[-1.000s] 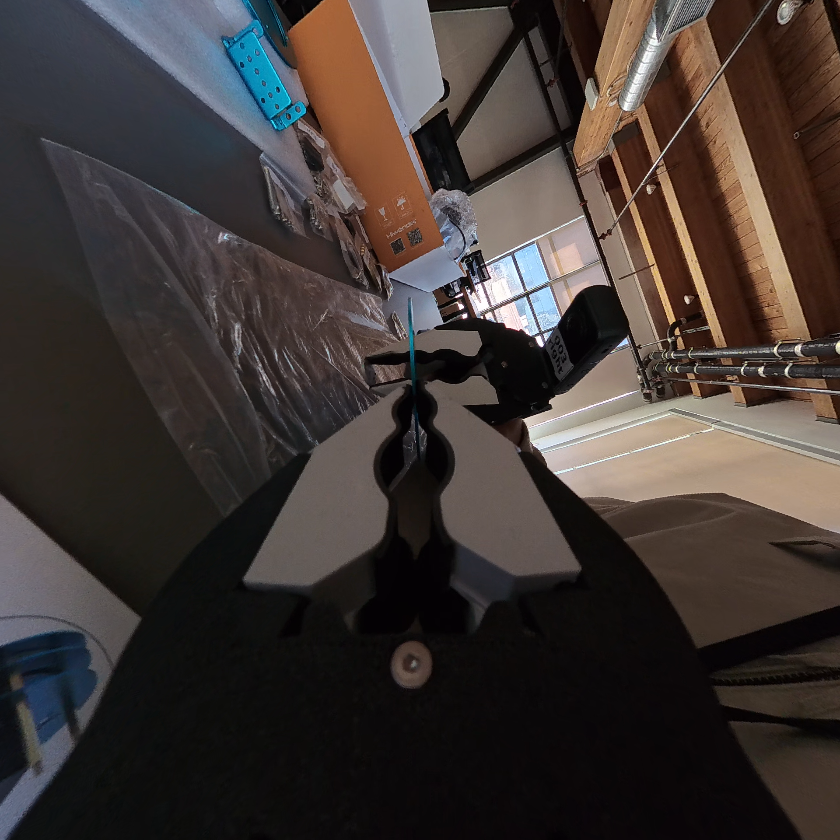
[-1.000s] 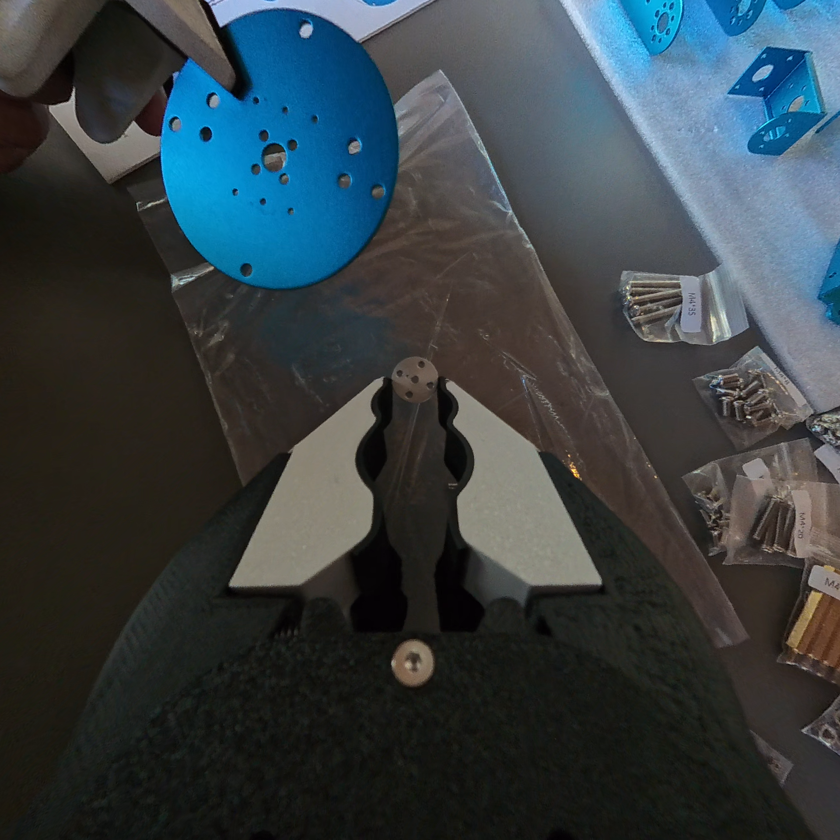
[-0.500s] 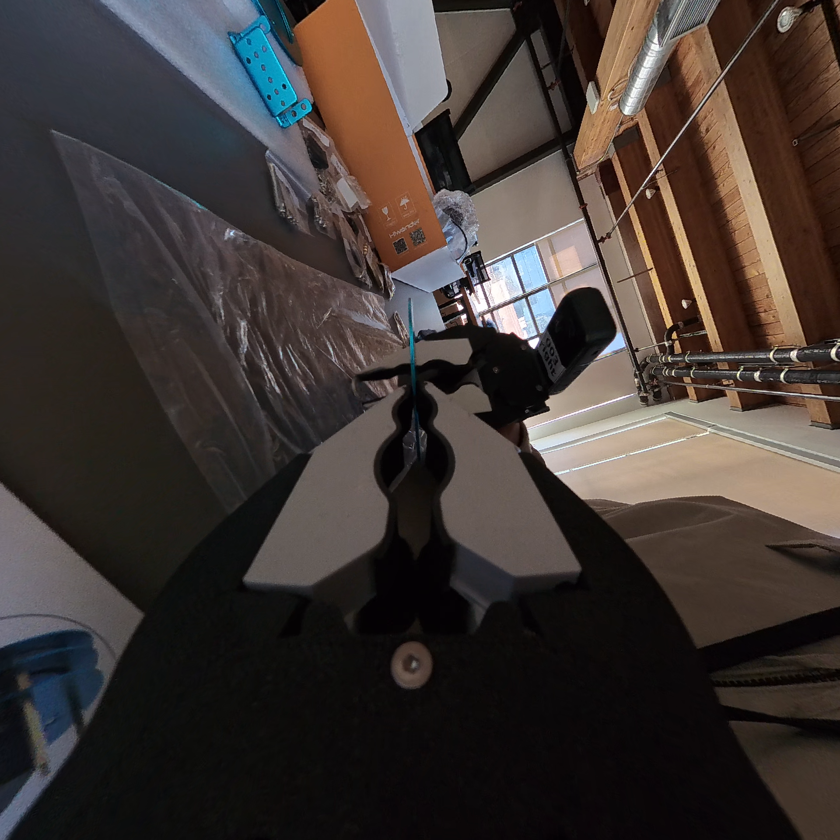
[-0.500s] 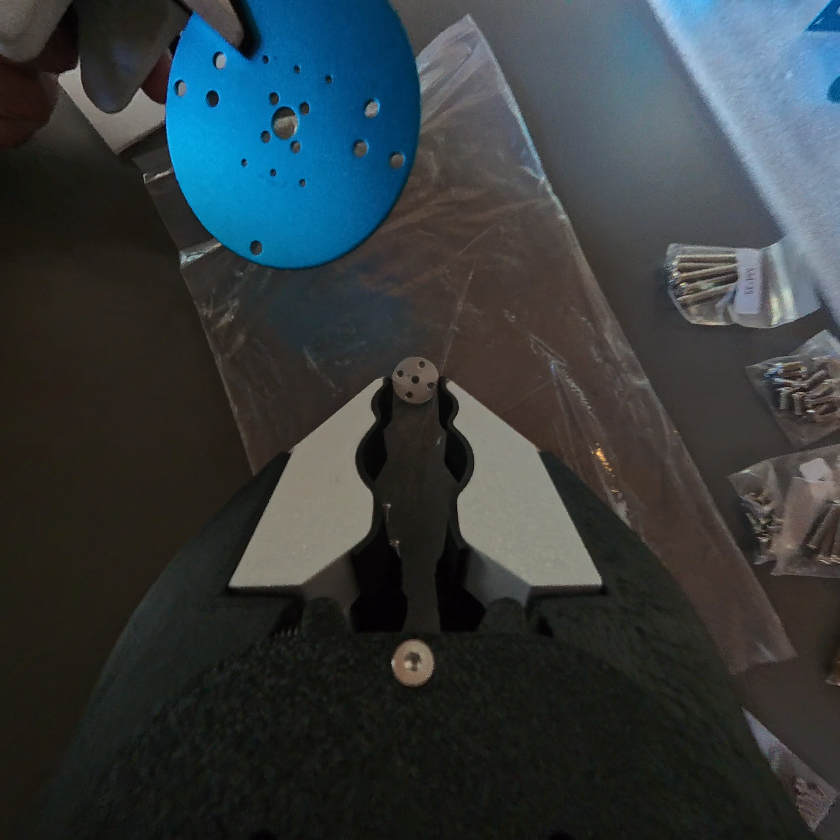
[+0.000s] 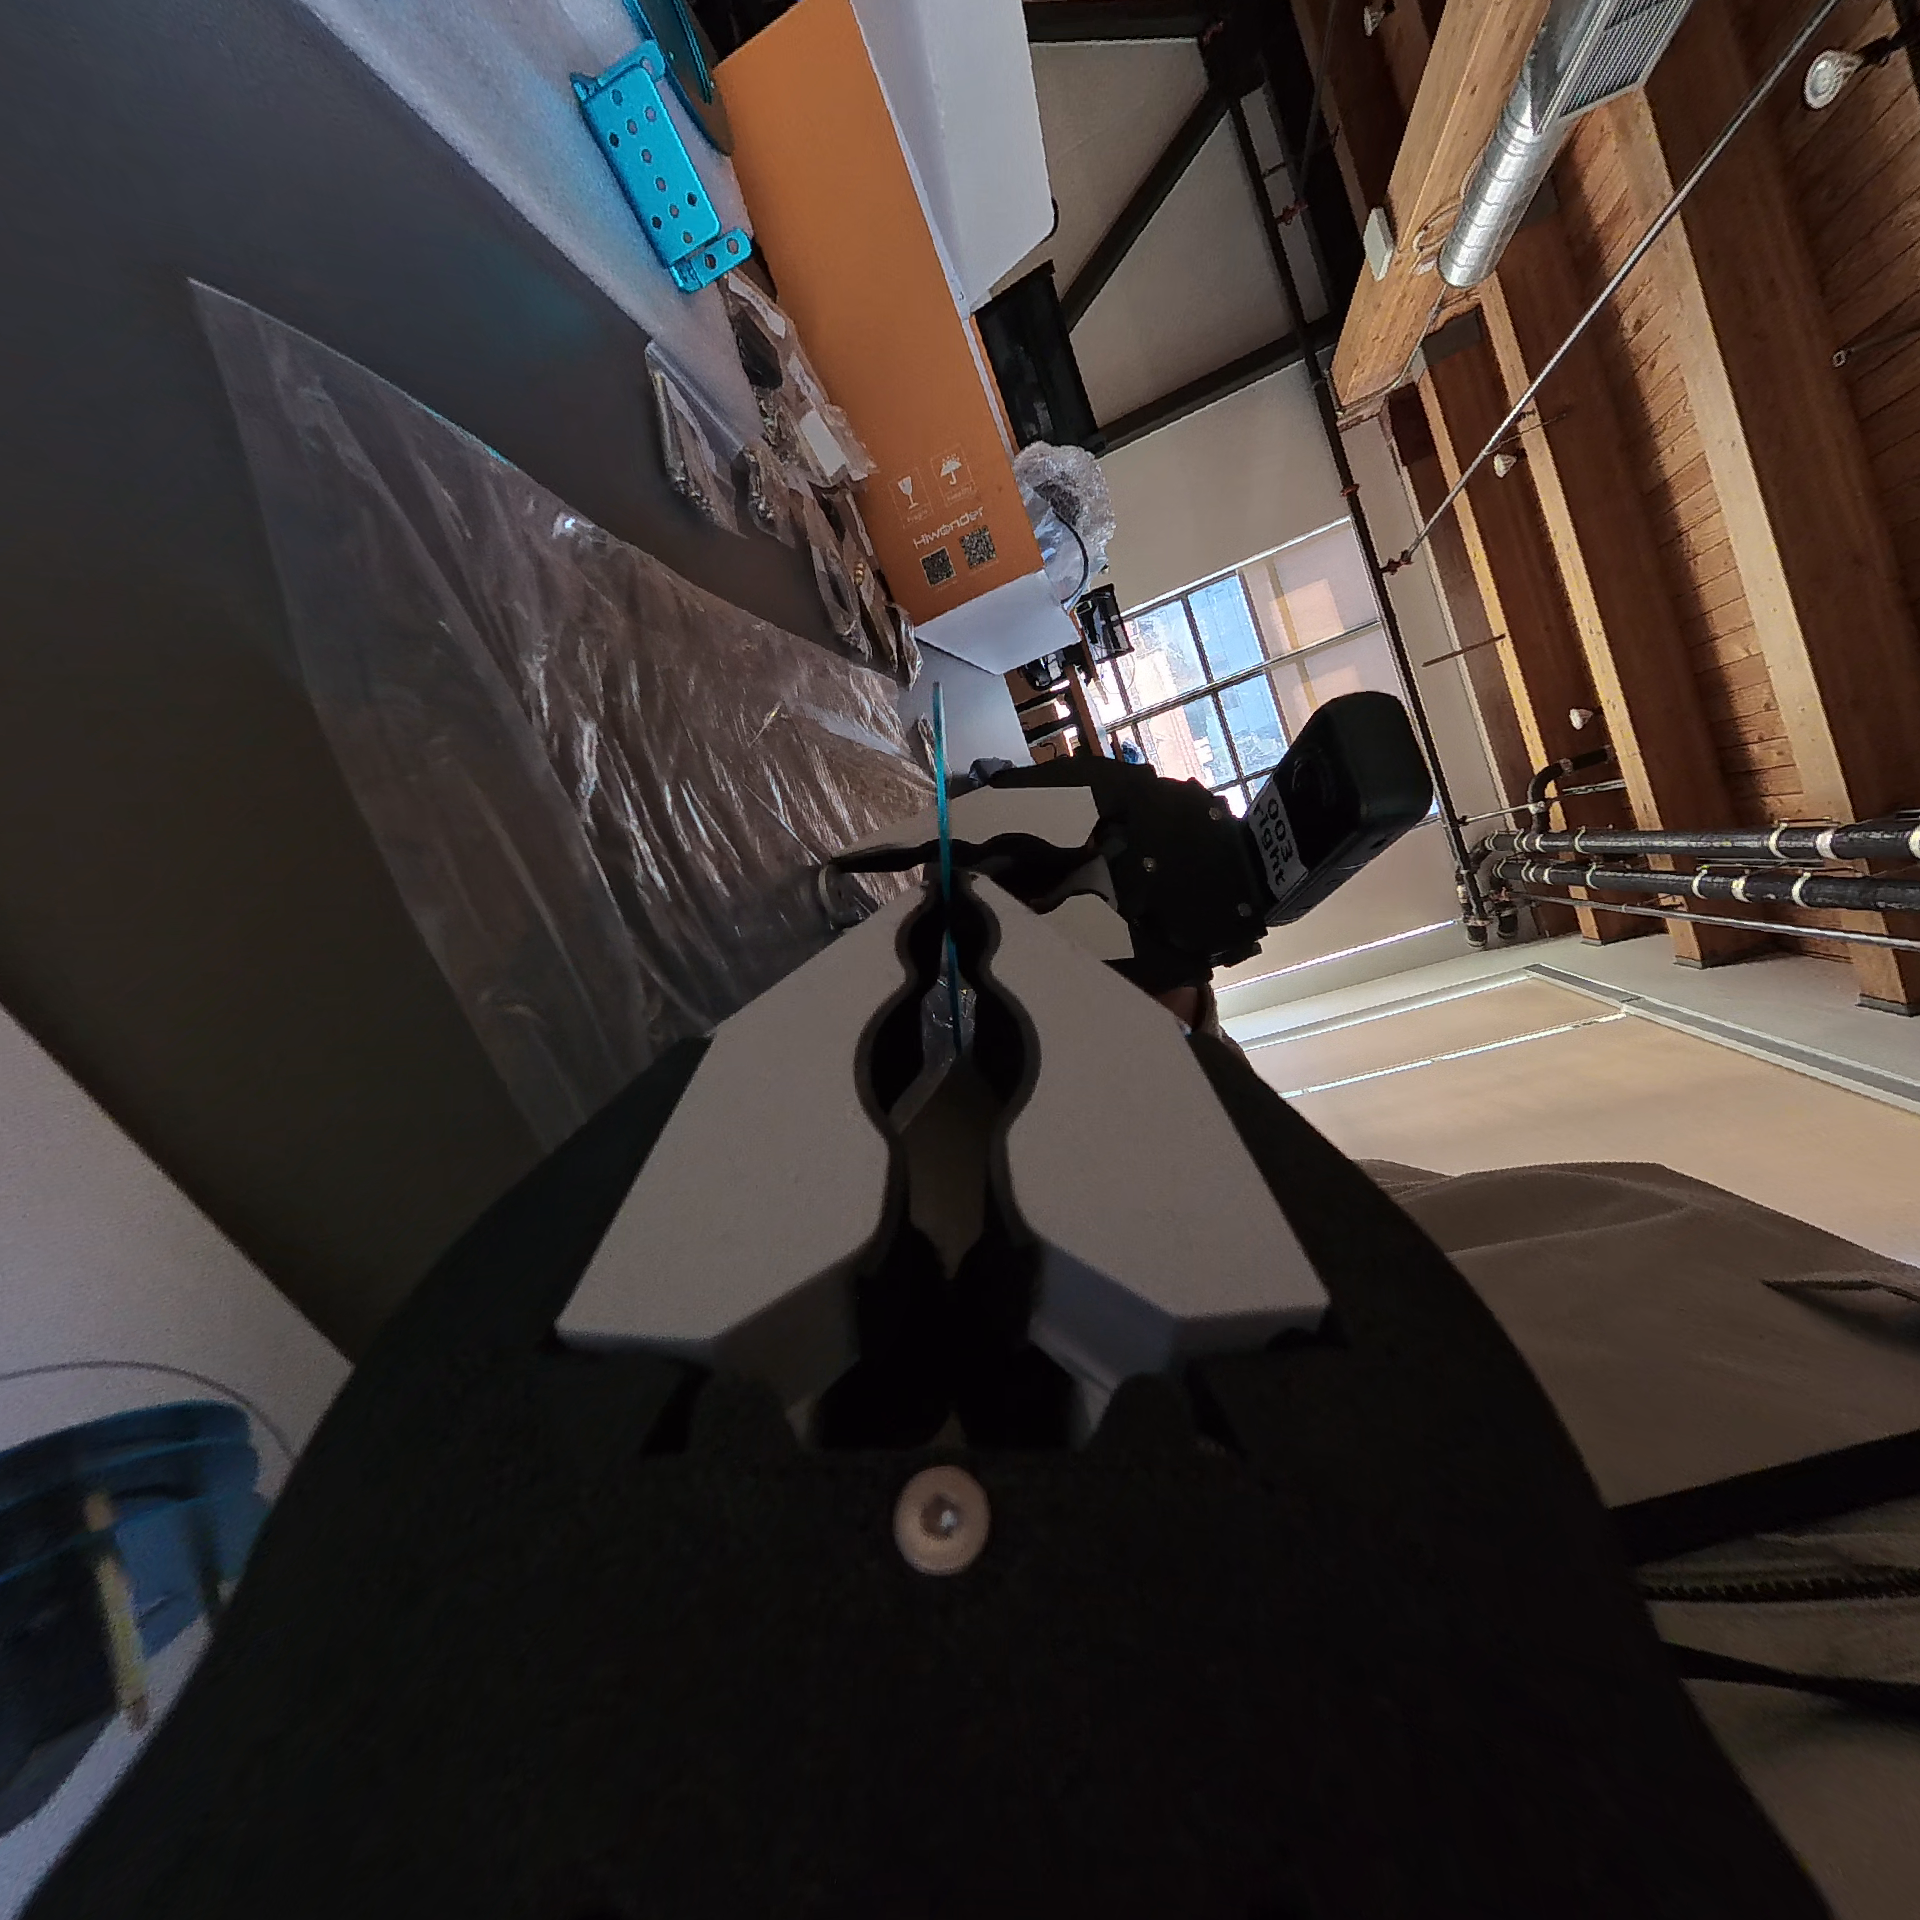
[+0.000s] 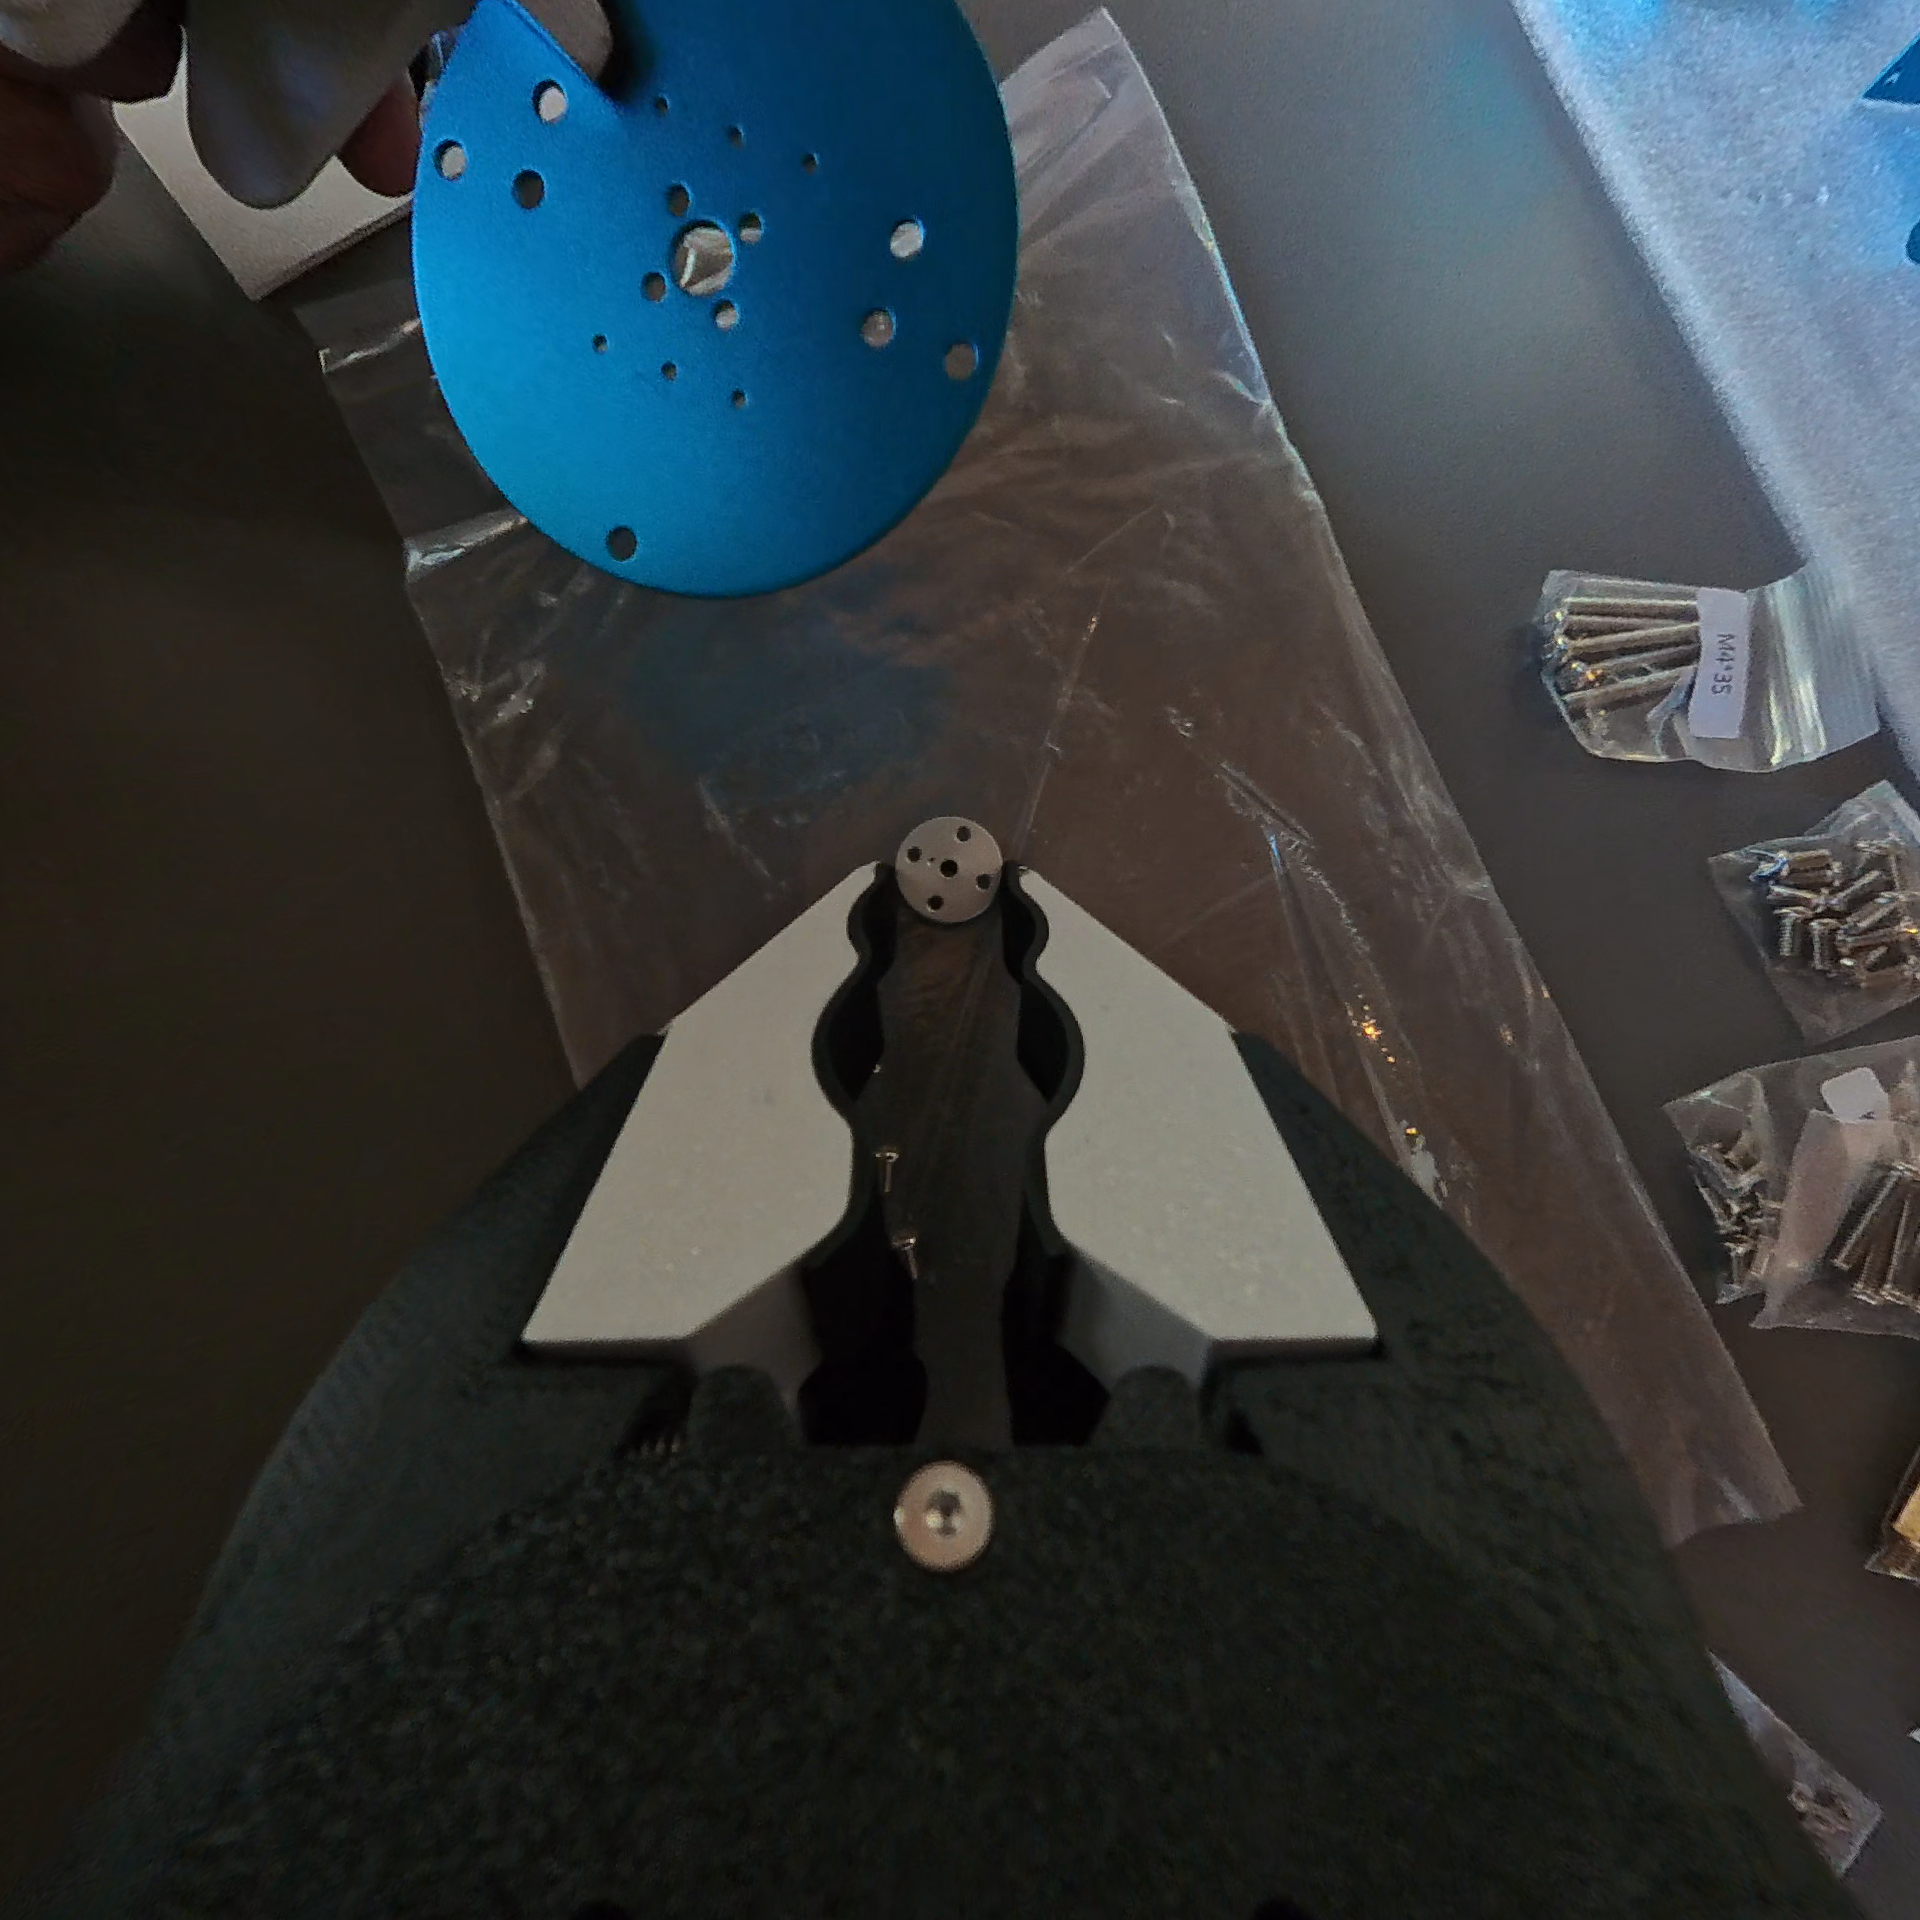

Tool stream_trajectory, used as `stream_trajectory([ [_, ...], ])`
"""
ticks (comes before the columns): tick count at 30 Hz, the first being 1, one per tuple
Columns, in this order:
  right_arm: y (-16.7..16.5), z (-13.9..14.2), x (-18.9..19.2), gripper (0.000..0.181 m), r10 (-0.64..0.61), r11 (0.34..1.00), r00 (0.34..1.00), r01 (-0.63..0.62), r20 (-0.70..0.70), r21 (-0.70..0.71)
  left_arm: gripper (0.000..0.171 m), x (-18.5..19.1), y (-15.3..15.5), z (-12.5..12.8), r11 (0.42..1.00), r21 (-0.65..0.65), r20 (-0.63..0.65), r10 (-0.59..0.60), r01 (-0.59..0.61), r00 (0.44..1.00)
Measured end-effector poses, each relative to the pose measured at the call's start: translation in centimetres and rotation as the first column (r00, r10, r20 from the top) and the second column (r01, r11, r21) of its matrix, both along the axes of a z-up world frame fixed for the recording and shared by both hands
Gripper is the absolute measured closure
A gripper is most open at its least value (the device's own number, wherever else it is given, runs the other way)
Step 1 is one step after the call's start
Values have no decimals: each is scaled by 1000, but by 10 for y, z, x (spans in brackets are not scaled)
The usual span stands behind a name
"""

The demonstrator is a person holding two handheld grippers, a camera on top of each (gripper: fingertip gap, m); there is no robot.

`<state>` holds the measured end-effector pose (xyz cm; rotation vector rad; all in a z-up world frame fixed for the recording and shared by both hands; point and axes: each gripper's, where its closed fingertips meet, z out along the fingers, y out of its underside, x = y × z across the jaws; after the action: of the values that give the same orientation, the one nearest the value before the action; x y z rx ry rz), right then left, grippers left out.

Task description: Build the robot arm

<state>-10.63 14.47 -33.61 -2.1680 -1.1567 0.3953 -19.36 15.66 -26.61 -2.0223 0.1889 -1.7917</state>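
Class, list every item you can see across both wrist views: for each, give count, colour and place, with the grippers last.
Round perforated plate: one, blue, held by its rim above the bag.
Small round hub: one, silver, between the right gripper's fingertips.
Plastic bag: one, clear, flat on the dark table.
Screw packets: several, clear with silver screws, table's right side.
Foam sheet: one, white, upper right.
Perforated bracket: one, blue, on the foam.
Box: one, orange and white, beyond the packets.
White sheet: one, with a blue picture, lower left of the left wrist view.
Left gripper: shut on the plate's edge.
Right gripper: shut on the hub.
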Motion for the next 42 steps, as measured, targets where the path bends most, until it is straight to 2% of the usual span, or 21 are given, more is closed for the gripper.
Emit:
stream_trajectory([
  [25,2,1,-1,159,2,1000,1000,-2,5,10,170,-1,3,0,1000,-7,6,11,-11,1000],
  [27,4,8,-3,151,10,999,1000,-10,8,46,171,-6,9,-2,997,-34,3,62,-62,998],
  [29,8,30,-13,140,30,986,999,-24,-35,166,171,-19,23,-4,983,-92,20,164,-161,986],
  [31,7,61,-33,134,86,940,992,-48,-97,339,171,-23,27,-2,976,-134,51,180,-172,982],
  [33,4,77,-51,131,119,863,991,-75,-57,499,170,-21,25,0,978,-139,53,165,-156,985],
  [34,5,79,-57,132,105,807,994,-91,10,584,170,-19,22,1,979,-142,56,152,-143,987],
  [36,7,80,-62,148,49,628,982,-171,181,759,171,-14,17,5,981,-159,81,129,-115,988],
  [38,3,77,-68,160,25,476,943,-303,332,826,171,-14,16,7,977,-182,102,127,-107,987],
  [39,1,75,-70,162,17,431,932,-334,363,838,171,-15,16,7,976,-192,109,126,-103,986],
  [42,3,72,-71,159,-8,397,909,-379,416,836,170,-17,15,6,970,-222,127,125,-95,984],
])
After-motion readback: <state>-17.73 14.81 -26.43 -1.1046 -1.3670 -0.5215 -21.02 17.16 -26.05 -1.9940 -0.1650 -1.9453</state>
